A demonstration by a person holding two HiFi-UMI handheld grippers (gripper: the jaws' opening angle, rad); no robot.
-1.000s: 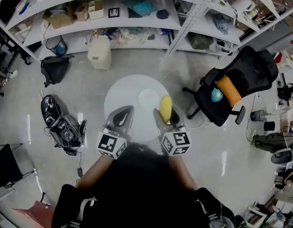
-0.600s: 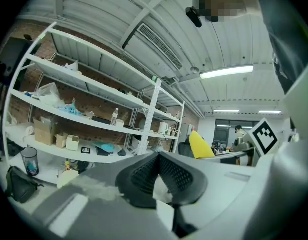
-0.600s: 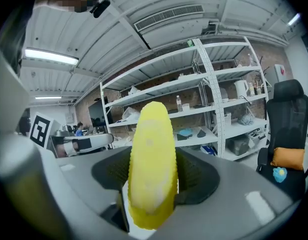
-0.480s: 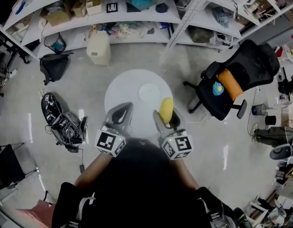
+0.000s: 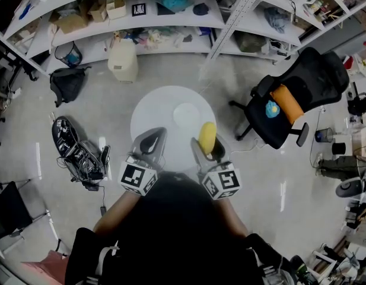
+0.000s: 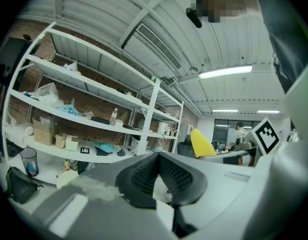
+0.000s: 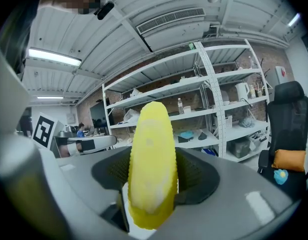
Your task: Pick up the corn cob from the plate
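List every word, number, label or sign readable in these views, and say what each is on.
No words or numbers are readable in any view.
Left cube: black-and-white square marker, no letters.
Right cube: same kind of marker, no letters.
Shelf card: square marker, no letters.
Shelf boxes: any print is too small to read.

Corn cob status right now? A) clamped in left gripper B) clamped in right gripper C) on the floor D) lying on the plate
B: the right gripper view shows the corn cob standing between the jaws of the right gripper, pads against its sides, away from the plate.
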